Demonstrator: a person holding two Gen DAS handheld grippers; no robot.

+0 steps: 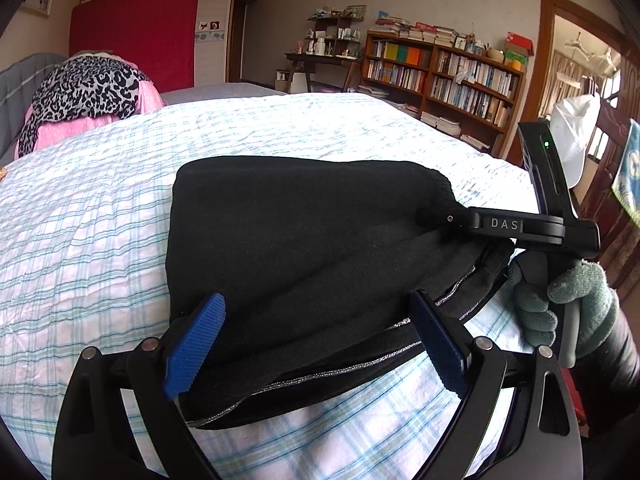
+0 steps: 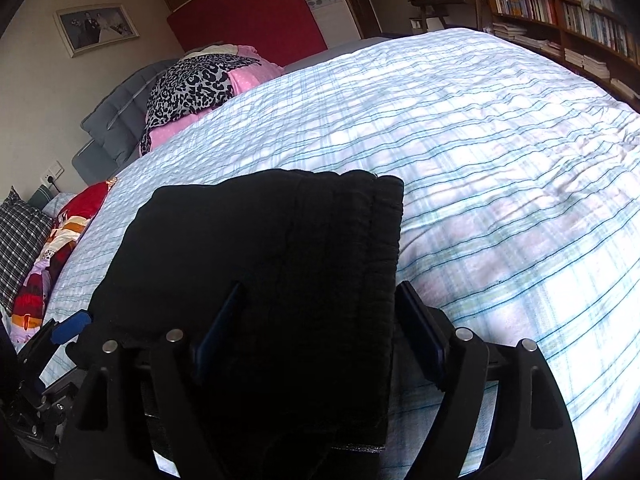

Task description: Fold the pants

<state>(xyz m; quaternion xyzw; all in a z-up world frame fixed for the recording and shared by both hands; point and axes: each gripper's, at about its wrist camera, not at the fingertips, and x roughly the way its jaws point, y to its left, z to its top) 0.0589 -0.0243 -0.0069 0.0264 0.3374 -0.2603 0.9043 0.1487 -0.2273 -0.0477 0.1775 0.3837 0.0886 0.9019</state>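
Observation:
Black pants [image 1: 304, 240] lie folded into a thick stack on the plaid bedspread [image 1: 100, 240]. My left gripper [image 1: 320, 344] is open, its blue pads [image 1: 196, 344] spread over the near edge of the stack, where silver-stitched hems show. My right gripper [image 1: 436, 216] reaches in from the right at the stack's far right corner, held by a green-gloved hand [image 1: 568, 304]. In the right wrist view the pants [image 2: 280, 248] fill the gap between the open fingers of the right gripper [image 2: 320, 336]. The left gripper's blue pad shows in the right wrist view [image 2: 72, 326] at the lower left.
A leopard-print and pink clothes pile [image 1: 88, 92] lies at the bed's head by a grey headboard [image 2: 116, 120]. Colourful bedding [image 2: 52, 248] lies at the left side. Bookshelves [image 1: 440, 76] and a desk [image 1: 320, 60] stand beyond the bed.

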